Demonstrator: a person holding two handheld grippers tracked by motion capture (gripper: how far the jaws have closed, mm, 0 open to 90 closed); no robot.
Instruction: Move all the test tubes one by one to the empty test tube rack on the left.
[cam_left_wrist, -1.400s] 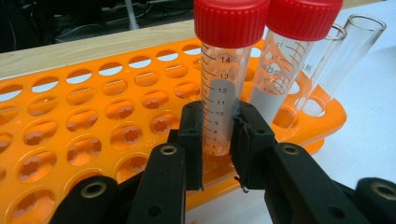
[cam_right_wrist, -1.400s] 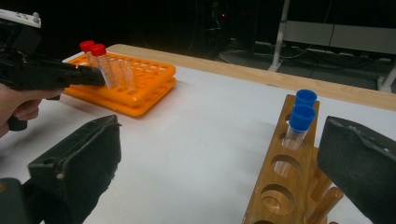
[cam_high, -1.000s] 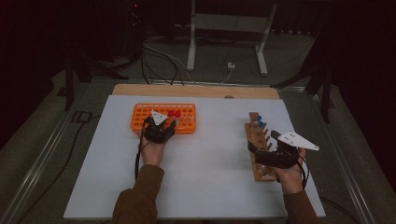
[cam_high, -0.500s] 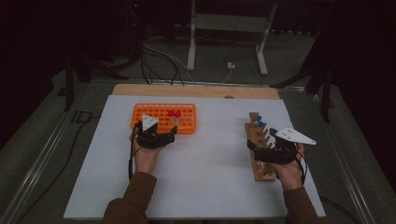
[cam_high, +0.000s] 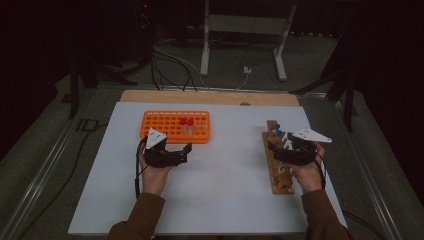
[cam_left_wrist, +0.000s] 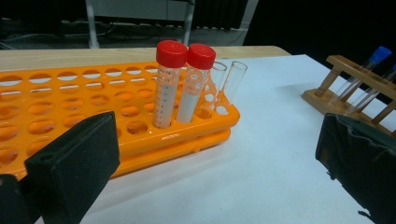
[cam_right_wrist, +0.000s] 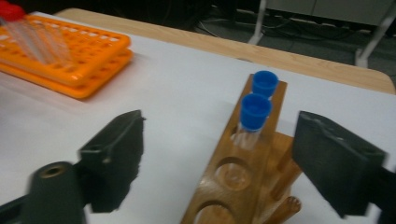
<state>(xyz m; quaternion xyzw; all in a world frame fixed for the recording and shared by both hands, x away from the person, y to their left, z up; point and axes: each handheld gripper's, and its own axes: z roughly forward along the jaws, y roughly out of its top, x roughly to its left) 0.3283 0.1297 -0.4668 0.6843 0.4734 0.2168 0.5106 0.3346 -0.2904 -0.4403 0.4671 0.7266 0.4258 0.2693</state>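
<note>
A: High view: the left gripper (cam_high: 188, 148), jaws just opened and empty, sits just short of the orange rack (cam_high: 175, 126).

B: Left gripper view: red-capped tubes (cam_left_wrist: 183, 84) ahead.

A: Right gripper view: the right gripper (cam_right_wrist: 219, 163), open and closing, flanks the blue-capped tube (cam_right_wrist: 253, 116) in the wooden rack (cam_right_wrist: 243, 177). I'd say the next step is to pinch and lift.

Just beyond the left gripper's (cam_left_wrist: 219, 177) matt black, slightly grainy jaws, the orange rack (cam_left_wrist: 93, 121) looks like smooth, glossy moulded plastic. Its two tubes (cam_left_wrist: 180, 88) are clear plastic with printed marks, a white filling and ribbed red plastic caps; the two open tubes (cam_left_wrist: 224, 86) beside them look like clear glass. Between the right gripper's (cam_right_wrist: 219, 163) matt black jaws stands a varnished wooden rack (cam_right_wrist: 243, 172) with a soft sheen, holding clear tubes with matt blue plastic caps (cam_right_wrist: 255, 112). The worktop (cam_high: 225, 200) is covered in smooth, matt white sheet over pale wood.
</note>
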